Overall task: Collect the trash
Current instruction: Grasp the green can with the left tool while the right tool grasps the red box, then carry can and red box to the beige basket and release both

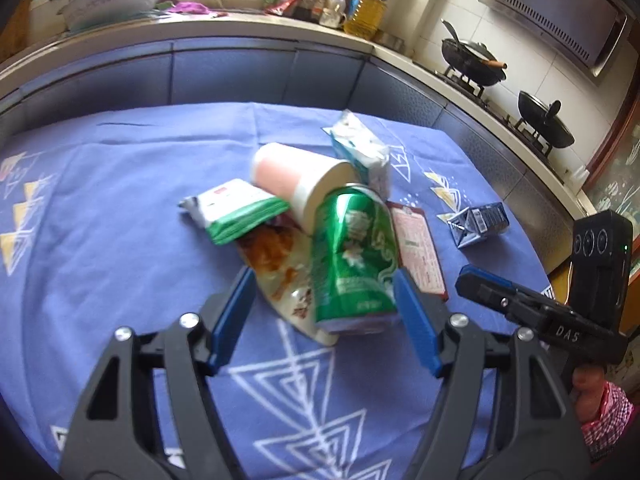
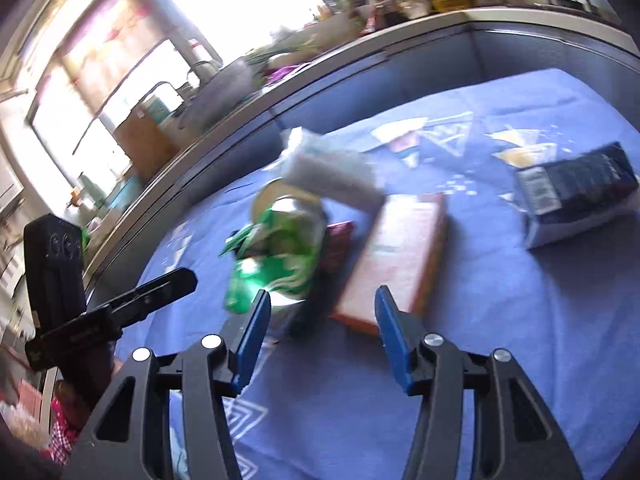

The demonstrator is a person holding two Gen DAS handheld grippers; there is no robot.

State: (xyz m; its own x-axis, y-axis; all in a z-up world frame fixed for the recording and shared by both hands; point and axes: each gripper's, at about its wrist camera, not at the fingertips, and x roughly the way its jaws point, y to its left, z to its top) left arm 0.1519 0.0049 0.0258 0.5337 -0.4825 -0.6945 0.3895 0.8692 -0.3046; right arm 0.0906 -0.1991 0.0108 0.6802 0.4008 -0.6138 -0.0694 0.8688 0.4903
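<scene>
Only the left wrist view shows the paper cup (image 1: 298,184) behind the green can (image 1: 352,256); left gripper (image 1: 325,292) and right gripper (image 2: 322,308) both gape empty.

A glossy metal green can (image 1: 352,252) lies on matt blue cloth (image 1: 120,208) beside a smooth paper cup (image 1: 296,180).

Crinkled orange-printed snack wrapper (image 1: 276,264) half hidden under green drink can (image 1: 352,256) at frame centre, right wrist view motion-blurred, dark blue carton (image 2: 580,192) smeared at right, printing unreadable
</scene>
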